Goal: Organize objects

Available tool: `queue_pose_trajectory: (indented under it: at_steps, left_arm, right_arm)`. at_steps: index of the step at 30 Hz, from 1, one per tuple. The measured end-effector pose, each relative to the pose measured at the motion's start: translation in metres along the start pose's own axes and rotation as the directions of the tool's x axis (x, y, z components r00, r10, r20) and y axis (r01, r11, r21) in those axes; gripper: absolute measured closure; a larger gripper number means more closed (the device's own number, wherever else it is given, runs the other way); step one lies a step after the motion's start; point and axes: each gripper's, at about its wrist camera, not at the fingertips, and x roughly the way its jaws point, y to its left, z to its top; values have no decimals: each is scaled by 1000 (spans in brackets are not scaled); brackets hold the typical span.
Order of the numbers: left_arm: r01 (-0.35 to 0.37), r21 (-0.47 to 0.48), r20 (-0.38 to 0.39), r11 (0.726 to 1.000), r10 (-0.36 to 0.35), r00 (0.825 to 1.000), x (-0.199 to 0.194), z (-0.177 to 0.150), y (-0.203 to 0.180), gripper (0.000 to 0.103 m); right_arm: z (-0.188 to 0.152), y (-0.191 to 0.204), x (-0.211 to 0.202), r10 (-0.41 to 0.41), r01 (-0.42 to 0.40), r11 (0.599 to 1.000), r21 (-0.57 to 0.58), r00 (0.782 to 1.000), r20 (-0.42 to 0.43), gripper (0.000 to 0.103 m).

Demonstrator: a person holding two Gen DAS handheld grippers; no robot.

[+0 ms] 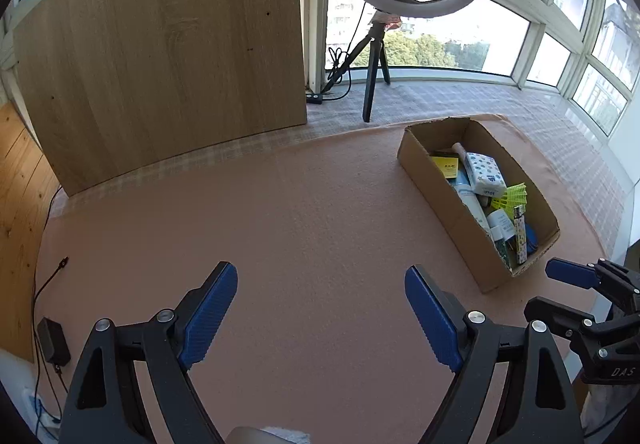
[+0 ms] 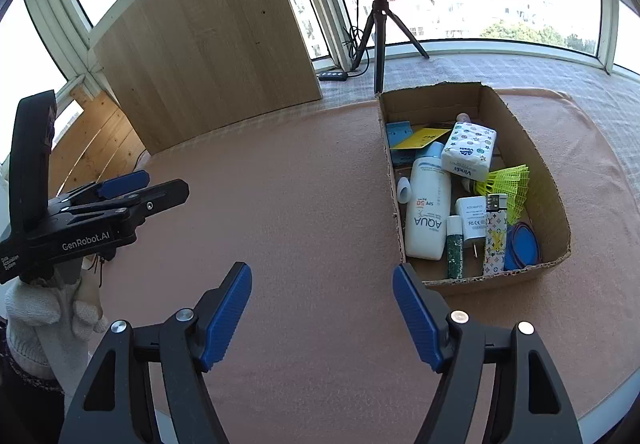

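The objects — sunscreen bottle [image 2: 427,204], tissue pack [image 2: 469,156], yellow shuttlecock [image 2: 508,186], lighter [image 2: 495,236] and others — all lie inside the cardboard box [image 2: 536,164] on the pink-covered counter [image 2: 300,204]. Nothing loose remains outside it. Left tool [image 1: 320,308] and right tool [image 2: 322,308] stand wide open, empty, clear of the box. Judgement: sorting looks finished — next move calls only for a check, or withdrawal.

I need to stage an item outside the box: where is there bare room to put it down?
The pink felt mat lies bare from the wooden board across to the left wall of the brown cardboard box. The box is crowded: white sunscreen bottle, tissue pack, yellow shuttlecock.
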Motion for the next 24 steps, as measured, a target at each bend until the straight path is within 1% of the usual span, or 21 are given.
queue_pose_trajectory:
  at_steps: [4, 10, 13, 17, 24]
  left_arm:
    - [-42, -50, 8, 998, 43, 999, -18, -24, 22, 15]
    - [-68, -140, -5, 988, 68, 998, -37, -61, 54, 15]
    - [-88, -159, -14, 983, 87, 996, -44, -77, 64, 15]
    - [-97, -181, -22, 979, 94, 995, -52, -94, 75, 15]
    - [-109, -191, -21, 976, 107, 994, -61, -109, 82, 15]
  right_arm:
    - [-2, 27, 3, -3, 3, 999, -46, 1000, 10, 33]
    - [-8, 63, 8, -18, 19, 994, -106, 1000, 12, 33]
    - [-13, 77, 12, -28, 29, 991, -129, 1000, 9, 33]
    - [-20, 93, 15, -34, 35, 988, -153, 999, 7, 33]
    - [-26, 108, 16, -59, 61, 984, -170, 998, 19, 33]
